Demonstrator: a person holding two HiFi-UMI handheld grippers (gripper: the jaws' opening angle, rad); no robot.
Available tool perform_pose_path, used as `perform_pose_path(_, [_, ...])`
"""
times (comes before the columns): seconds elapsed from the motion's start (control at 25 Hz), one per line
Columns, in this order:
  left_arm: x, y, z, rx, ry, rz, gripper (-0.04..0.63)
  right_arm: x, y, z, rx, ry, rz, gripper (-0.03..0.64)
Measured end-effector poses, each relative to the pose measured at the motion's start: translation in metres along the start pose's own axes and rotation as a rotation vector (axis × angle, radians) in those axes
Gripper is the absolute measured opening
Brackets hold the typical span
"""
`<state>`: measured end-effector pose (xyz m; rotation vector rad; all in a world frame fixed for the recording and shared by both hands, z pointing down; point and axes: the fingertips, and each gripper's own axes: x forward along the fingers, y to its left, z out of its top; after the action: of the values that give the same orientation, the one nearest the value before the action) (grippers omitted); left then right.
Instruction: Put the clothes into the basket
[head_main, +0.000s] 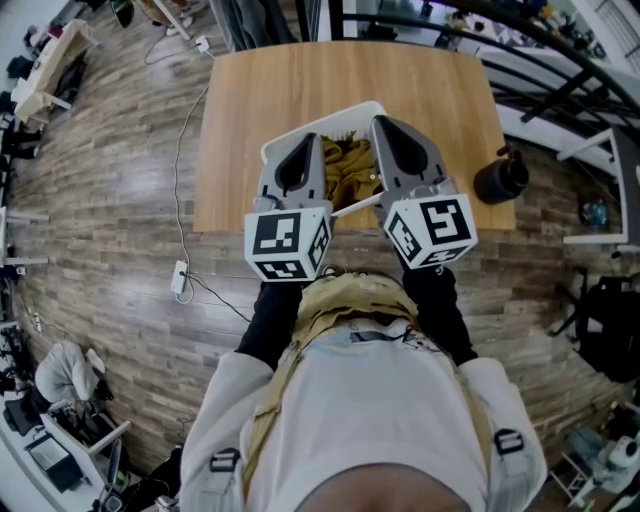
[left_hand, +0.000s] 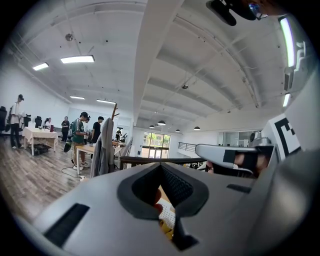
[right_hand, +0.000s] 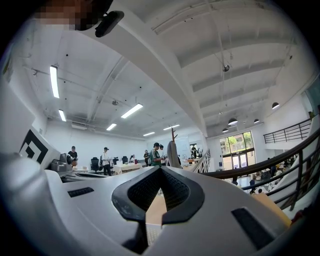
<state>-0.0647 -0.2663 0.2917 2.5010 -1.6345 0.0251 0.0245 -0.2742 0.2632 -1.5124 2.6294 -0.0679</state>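
Clothes (head_main: 347, 166) of a mustard-yellow colour lie heaped inside a white basket (head_main: 300, 134), which stands on a wooden bench (head_main: 262, 95) near its front edge.

Both pairs of tongs are held just over the near side of the basket, side by side and pointing away from the person. The left tongs (head_main: 314, 140) have their jaws pressed together at the tip, with nothing caught between them. In the left gripper view, a strip of the basket's white mesh (left_hand: 166, 216) and a little yellow cloth show through the opening behind the closed tip (left_hand: 160, 165). The right tongs (head_main: 381, 123) also have their jaws meeting at the tip (right_hand: 160, 168) and hold nothing; the bare wood of the bench (right_hand: 156, 207) shows through their opening.

Each pair of tongs carries a cube with black and white squares, the left one (head_main: 288, 243) and the right one (head_main: 432, 230) close to the person's chest.

A black jug (head_main: 500, 178) stands at the right-hand edge of the bench, well apart from the basket. On the wooden floor to the left, a cable (head_main: 178, 190) runs down to a white power strip (head_main: 180, 278).
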Motion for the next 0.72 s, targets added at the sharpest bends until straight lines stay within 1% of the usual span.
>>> perform_pose_path(0.16, [-0.0022,-0.0005,-0.0008,0.0,0.001,-0.002,0.0,-0.0025,0.0001,0.0015,-0.009,-0.007,-0.014,0.02])
perform_pose_path(0.72, [-0.0061,-0.0014,-0.0053,-0.014,0.009,-0.006,0.0,-0.0085,0.0019,-0.0026,-0.004,0.001,-0.018,0.02])
